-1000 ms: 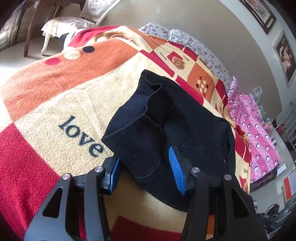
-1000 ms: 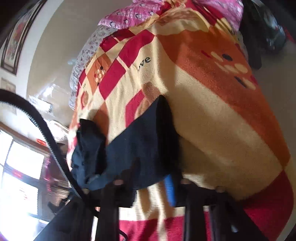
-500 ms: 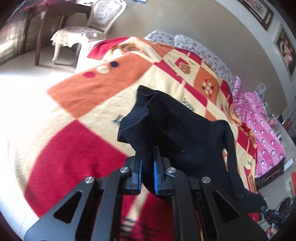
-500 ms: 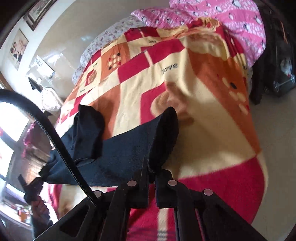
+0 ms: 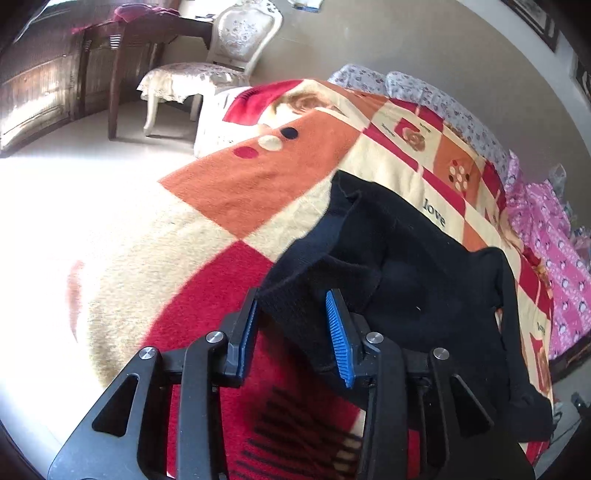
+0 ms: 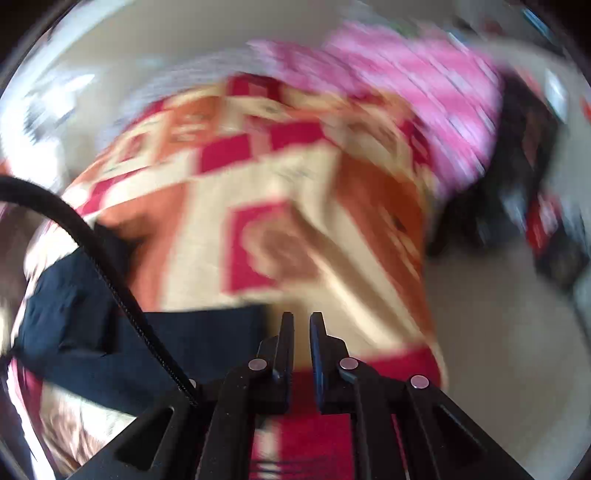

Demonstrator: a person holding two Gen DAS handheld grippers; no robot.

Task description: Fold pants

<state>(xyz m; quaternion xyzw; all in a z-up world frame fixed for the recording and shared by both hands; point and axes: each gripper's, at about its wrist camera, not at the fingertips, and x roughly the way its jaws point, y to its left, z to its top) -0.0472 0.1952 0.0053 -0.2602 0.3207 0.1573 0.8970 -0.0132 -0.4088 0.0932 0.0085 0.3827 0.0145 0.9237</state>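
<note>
With the left gripper (image 5: 291,325) jaws just spread around the black pants (image 5: 406,266) and the right gripper (image 6: 301,347) jaws apparently parted empty, cloth at eleven o'clock should be smoothed flat on the bed (image 5: 258,177).

From the left wrist view I see a bed (image 5: 229,192) under a patchwork blanket (image 5: 258,173) of orange, cream and red squares, some printed "love". Floral pillows (image 5: 436,99) lie at its head against a plain grey wall (image 5: 369,44), which carries dark picture frames (image 5: 532,18) high up. A white carved chair (image 5: 225,55) with a pale seat cover stands beside a dark wooden table (image 5: 147,33). Hard sunlight washes out the pale floor (image 5: 74,192). A pink patterned quilt (image 5: 554,258) lies along the bed's far side. My right wrist view is blurred.
</note>
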